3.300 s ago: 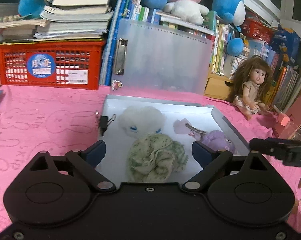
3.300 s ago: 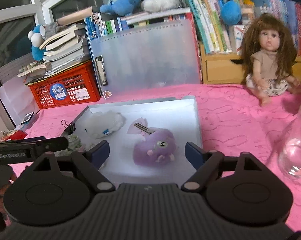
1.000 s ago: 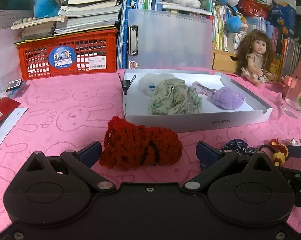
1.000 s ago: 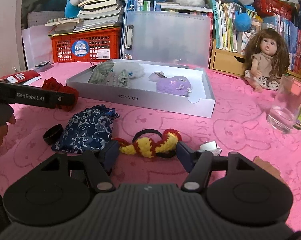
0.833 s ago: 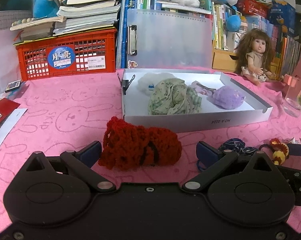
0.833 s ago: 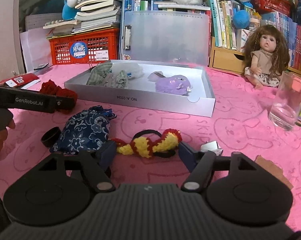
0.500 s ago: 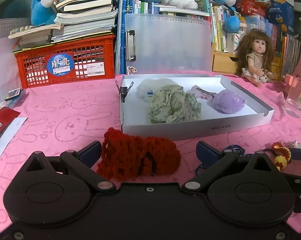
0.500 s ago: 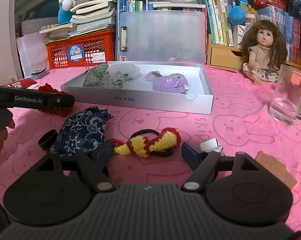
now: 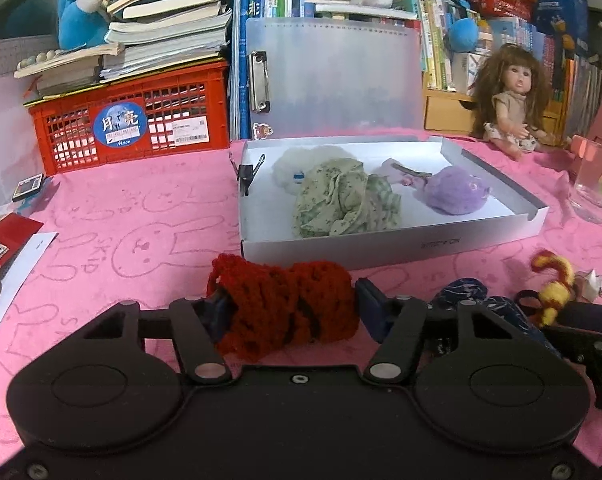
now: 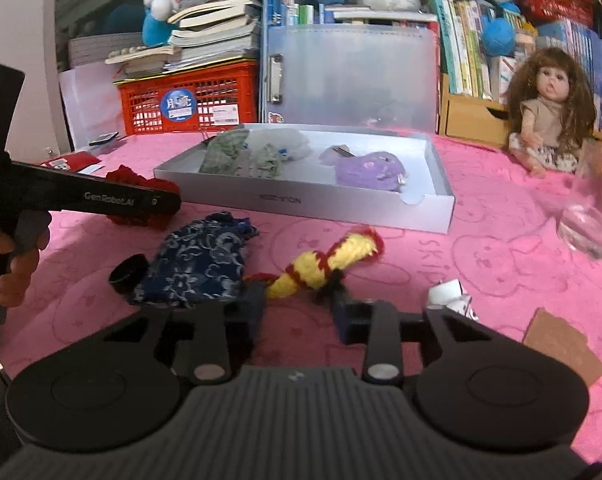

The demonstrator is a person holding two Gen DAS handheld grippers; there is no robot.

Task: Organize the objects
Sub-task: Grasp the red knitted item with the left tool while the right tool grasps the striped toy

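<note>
Left wrist view: the left gripper (image 9: pixel 293 312) is clamped on the red knitted pouch (image 9: pixel 285 312), just short of the white box (image 9: pixel 397 244) (presumably its destination). The right gripper (image 10: pixel 299 312) pinches the yellow-and-red knitted piece (image 10: pixel 325 264), lifted off the pink cloth (image 10: pixel 501 264).

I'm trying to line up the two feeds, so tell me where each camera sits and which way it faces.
Left wrist: low behind the left gripper, facing the white box and bookshelf; fingers pinch the red knit pouch.
Right wrist: behind the right gripper, same heading; fingers close on the yellow-red scrunchie; a hand shows left.
Shared: box, pouch, doll.
</note>
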